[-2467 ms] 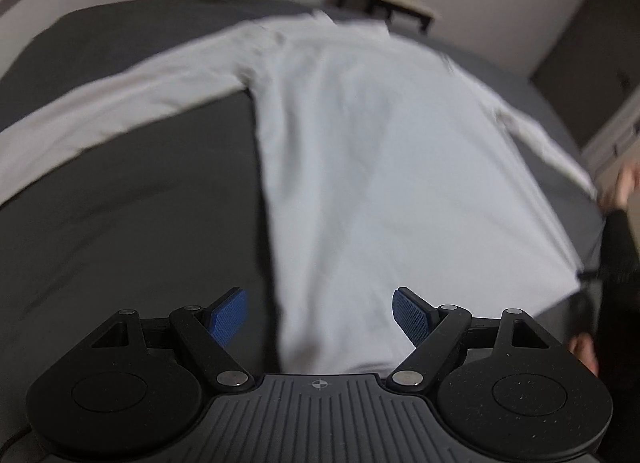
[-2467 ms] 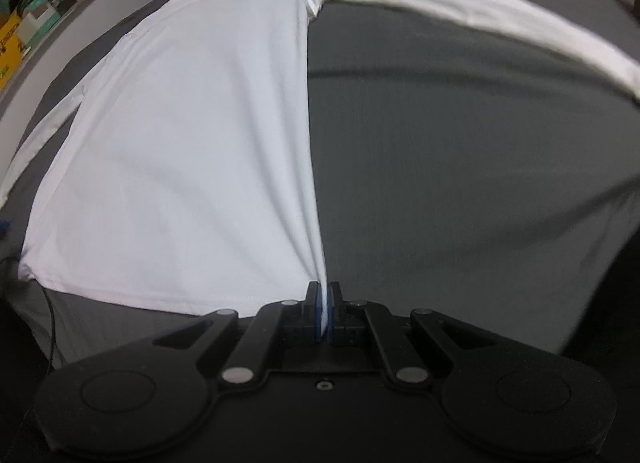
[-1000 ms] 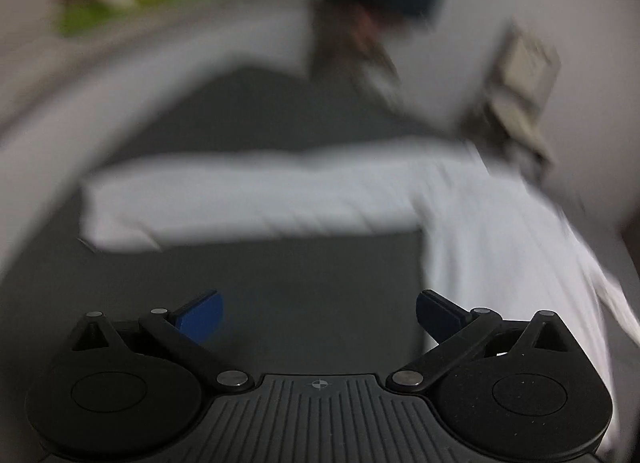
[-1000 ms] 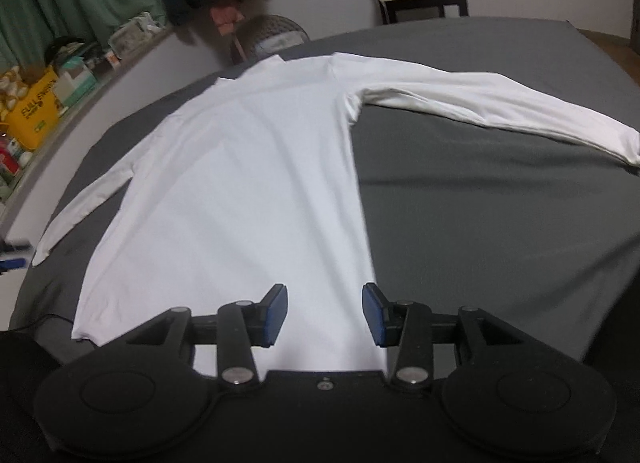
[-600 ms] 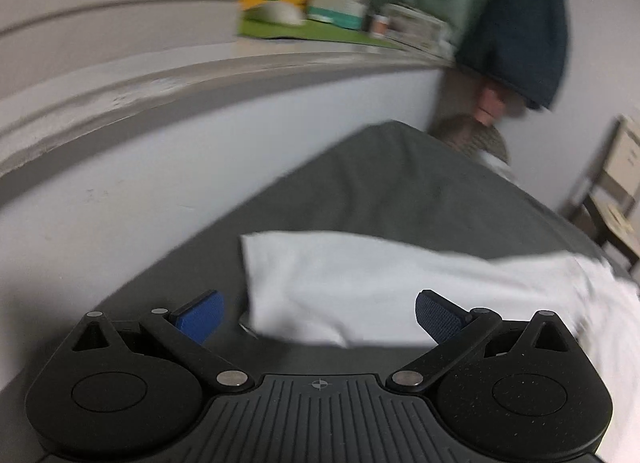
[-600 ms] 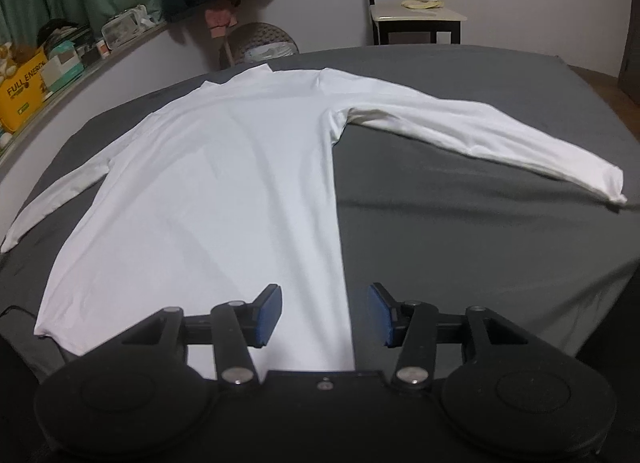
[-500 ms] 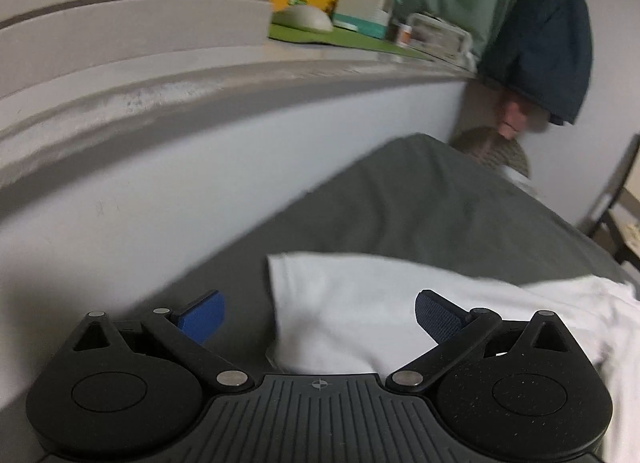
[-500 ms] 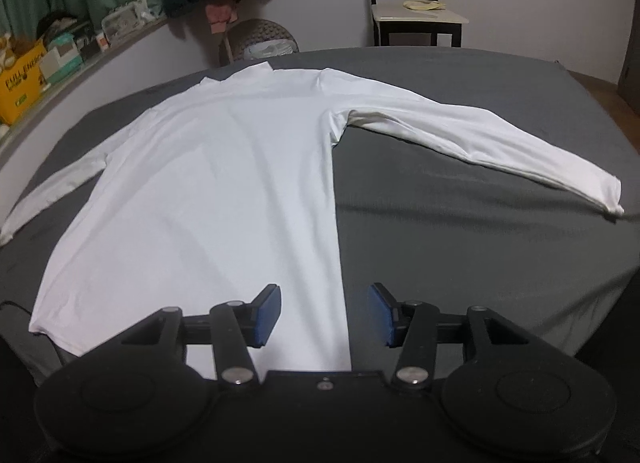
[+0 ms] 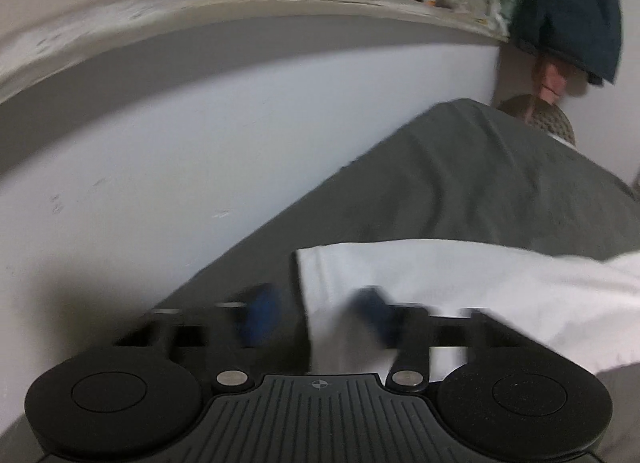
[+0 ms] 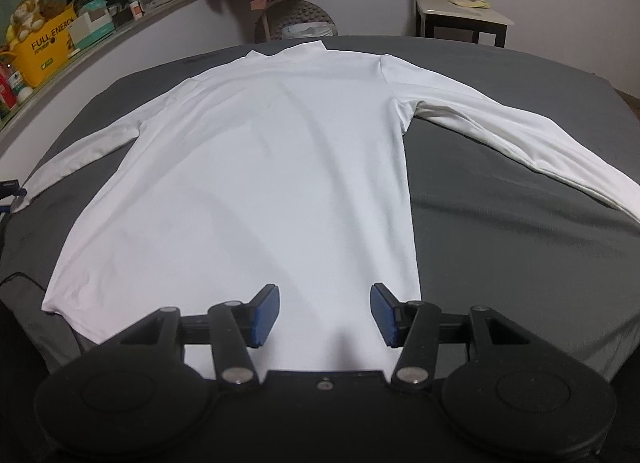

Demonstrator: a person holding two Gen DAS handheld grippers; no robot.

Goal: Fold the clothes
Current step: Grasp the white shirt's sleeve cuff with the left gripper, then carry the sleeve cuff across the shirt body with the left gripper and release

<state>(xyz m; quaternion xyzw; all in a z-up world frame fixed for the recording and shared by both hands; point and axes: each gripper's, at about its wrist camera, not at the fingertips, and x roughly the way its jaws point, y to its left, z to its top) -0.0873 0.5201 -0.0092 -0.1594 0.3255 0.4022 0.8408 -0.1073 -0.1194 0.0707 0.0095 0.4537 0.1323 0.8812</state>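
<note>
A white long-sleeved shirt point(image 10: 264, 167) lies spread flat on the dark grey bedcover point(image 10: 500, 231), the left gripper point(image 9: 318, 319) closing its blurred blue pads around the cuff of one sleeve point(image 9: 420, 283), while the right gripper point(image 10: 324, 313), half open and widening, holds nothing above the hem.

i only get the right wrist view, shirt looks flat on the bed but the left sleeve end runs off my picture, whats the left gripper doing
Observer: The left gripper is at the cuff of that sleeve; its jaws are closing, with the cuff's edge between them.
Operator: has it pinched it yet
Observer: Not clearly. The blue pads are blurred and a gap shows between them.
Operator: is the sleeve straight out there
Observer: Yes, it lies flat on the grey bed cover, the cuff close to the white wall.
</note>
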